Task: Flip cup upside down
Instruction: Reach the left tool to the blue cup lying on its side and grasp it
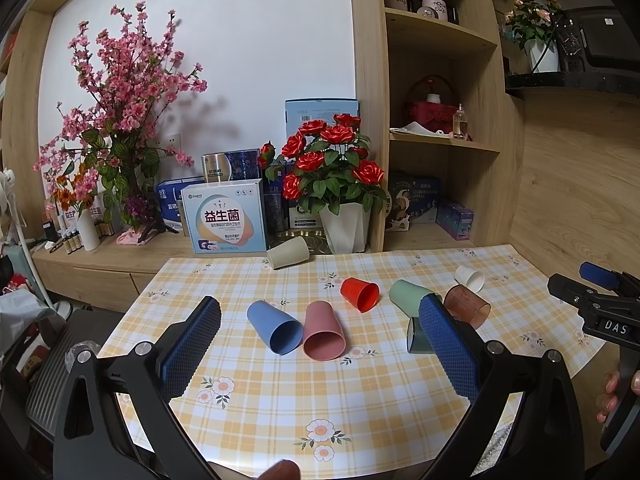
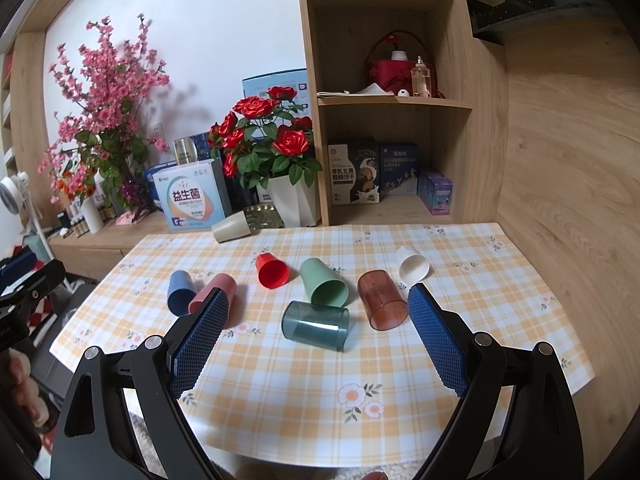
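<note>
In the left wrist view, the left gripper's right finger (image 1: 448, 344) hides most of the teal cup (image 1: 416, 336) and the green cup's (image 1: 406, 296) mouth. In the right wrist view, 1 finger (image 2: 200, 340) covers the pink cup's (image 2: 218, 284) mouth. The table's near edge (image 2: 320, 456) is cut off by both grippers' frames.

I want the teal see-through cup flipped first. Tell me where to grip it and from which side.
Grip the teal cup across its round wall near the middle, coming down from above with the right gripper, which is open and nearest. It lies on its side on the table, axis running left-right and mouth to the right, so one finger likely goes behind it and one in front. Mind the green cup close behind.
</note>
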`<state>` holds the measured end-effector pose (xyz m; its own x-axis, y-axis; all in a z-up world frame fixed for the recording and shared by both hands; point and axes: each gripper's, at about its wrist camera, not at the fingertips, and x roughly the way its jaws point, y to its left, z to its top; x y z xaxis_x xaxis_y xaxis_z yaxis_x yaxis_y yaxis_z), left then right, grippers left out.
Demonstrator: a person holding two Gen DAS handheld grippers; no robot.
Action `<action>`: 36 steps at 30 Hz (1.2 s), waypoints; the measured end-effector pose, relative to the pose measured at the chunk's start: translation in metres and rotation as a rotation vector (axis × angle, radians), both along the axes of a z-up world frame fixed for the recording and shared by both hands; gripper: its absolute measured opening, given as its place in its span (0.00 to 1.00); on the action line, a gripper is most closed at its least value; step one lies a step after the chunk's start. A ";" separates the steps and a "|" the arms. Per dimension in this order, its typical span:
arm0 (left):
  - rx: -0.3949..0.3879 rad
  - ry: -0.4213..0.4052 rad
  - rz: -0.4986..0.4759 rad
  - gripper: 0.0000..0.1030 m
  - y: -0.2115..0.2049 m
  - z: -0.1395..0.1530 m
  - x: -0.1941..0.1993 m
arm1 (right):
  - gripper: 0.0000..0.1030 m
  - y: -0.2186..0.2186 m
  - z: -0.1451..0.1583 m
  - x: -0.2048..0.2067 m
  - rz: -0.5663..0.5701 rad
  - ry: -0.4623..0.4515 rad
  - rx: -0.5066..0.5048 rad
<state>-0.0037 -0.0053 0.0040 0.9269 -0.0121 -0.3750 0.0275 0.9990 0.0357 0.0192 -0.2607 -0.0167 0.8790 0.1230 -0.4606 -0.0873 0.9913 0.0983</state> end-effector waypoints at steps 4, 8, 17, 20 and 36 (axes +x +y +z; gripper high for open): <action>-0.007 0.002 -0.020 0.94 -0.001 -0.003 0.002 | 0.85 -0.001 -0.004 0.000 -0.002 0.004 0.012; -0.014 0.039 -0.017 0.94 0.007 -0.013 0.012 | 0.85 -0.008 -0.013 0.004 0.005 0.001 0.055; -0.144 0.159 0.080 0.94 0.062 -0.044 0.041 | 0.85 -0.027 -0.047 0.034 -0.033 0.068 0.105; -0.202 0.238 0.119 0.92 0.080 -0.059 0.055 | 0.85 -0.028 -0.058 0.044 -0.029 0.092 0.098; -0.495 0.515 0.149 0.66 0.108 -0.123 0.156 | 0.85 -0.046 -0.104 0.095 -0.079 0.219 0.039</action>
